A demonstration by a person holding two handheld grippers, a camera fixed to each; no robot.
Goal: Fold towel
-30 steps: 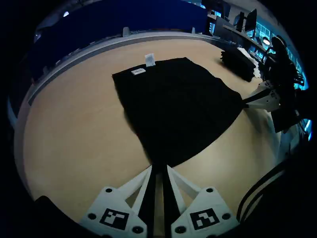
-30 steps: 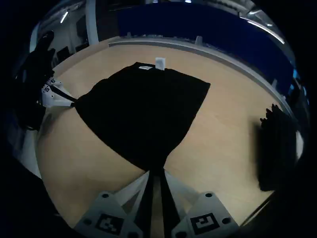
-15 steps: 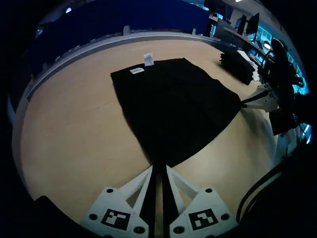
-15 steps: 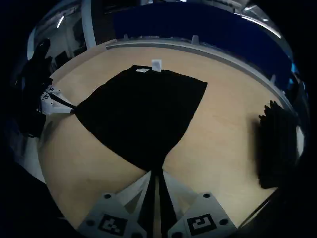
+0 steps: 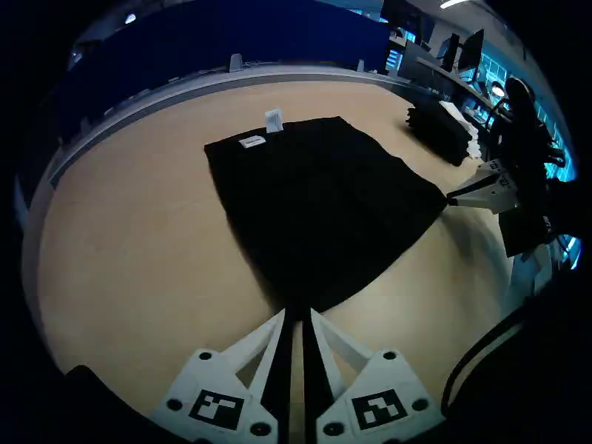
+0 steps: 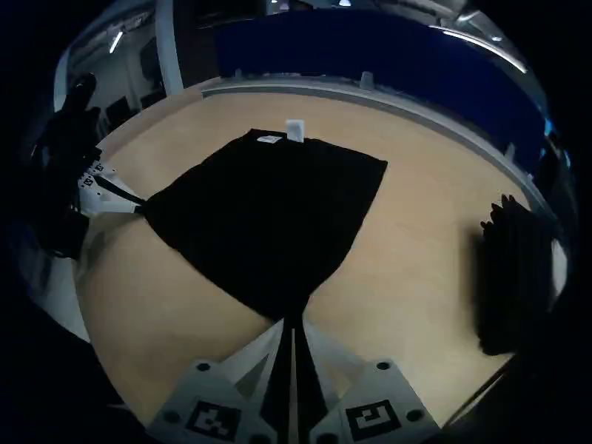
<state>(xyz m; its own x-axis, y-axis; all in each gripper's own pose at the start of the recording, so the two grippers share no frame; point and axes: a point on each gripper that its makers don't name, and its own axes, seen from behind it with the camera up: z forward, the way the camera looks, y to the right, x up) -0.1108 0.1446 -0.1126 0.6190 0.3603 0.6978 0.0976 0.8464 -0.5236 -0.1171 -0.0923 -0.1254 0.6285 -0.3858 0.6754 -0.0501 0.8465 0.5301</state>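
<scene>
Pinching a near corner each, your left gripper (image 5: 300, 314) and right gripper (image 6: 294, 324) are clamped on the black towel (image 5: 318, 200), spread on the counter (image 5: 133, 244). It looks soft, light and limp; corners suit gripping.

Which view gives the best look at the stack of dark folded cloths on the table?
The right gripper view: the stack is near and large at the right edge, though dark. The left gripper view shows the same stack smaller, far off beyond the black towel.
</scene>
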